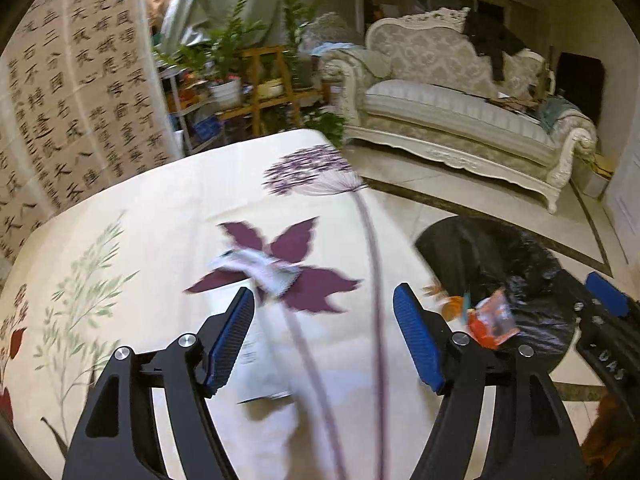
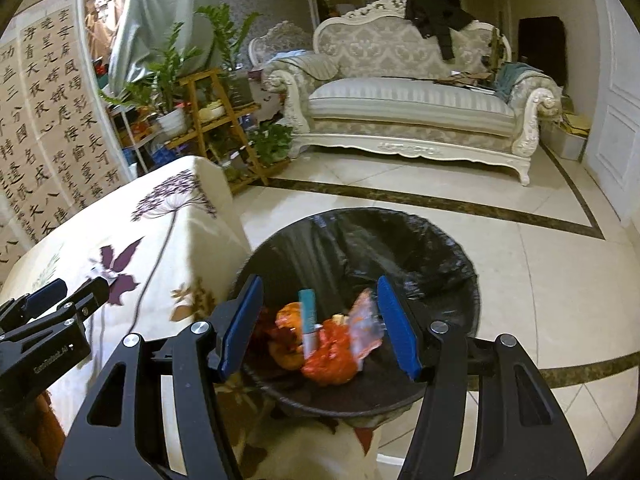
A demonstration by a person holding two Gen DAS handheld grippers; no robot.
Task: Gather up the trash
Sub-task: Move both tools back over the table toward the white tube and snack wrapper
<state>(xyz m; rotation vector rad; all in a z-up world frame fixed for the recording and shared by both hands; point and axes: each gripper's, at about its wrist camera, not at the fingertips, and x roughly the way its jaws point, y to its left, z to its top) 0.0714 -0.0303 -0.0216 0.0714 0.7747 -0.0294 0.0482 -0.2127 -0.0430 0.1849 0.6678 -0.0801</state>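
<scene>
Left wrist view: the left gripper (image 1: 324, 336) has its jaws spread wide and empty above the desk (image 1: 168, 208), with a crumpled white wrapper (image 1: 260, 268) just ahead of the left jaw. Right wrist view: the right gripper (image 2: 320, 328) hangs with jaws apart and empty over the black-lined trash bin (image 2: 436, 256), with orange and red wrappers (image 2: 328, 348) lying inside, between the jaws.

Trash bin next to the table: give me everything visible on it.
The round trash bin lined with a glossy black plastic bag stands on the pale tiled floor, close beside the floral-clothed table; contact unclear. Its crinkled liner folds over the rim. Inside lie orange-red crumpled wrappers, a clear torn packet and a teal tube. The open right tool hovers above.
</scene>
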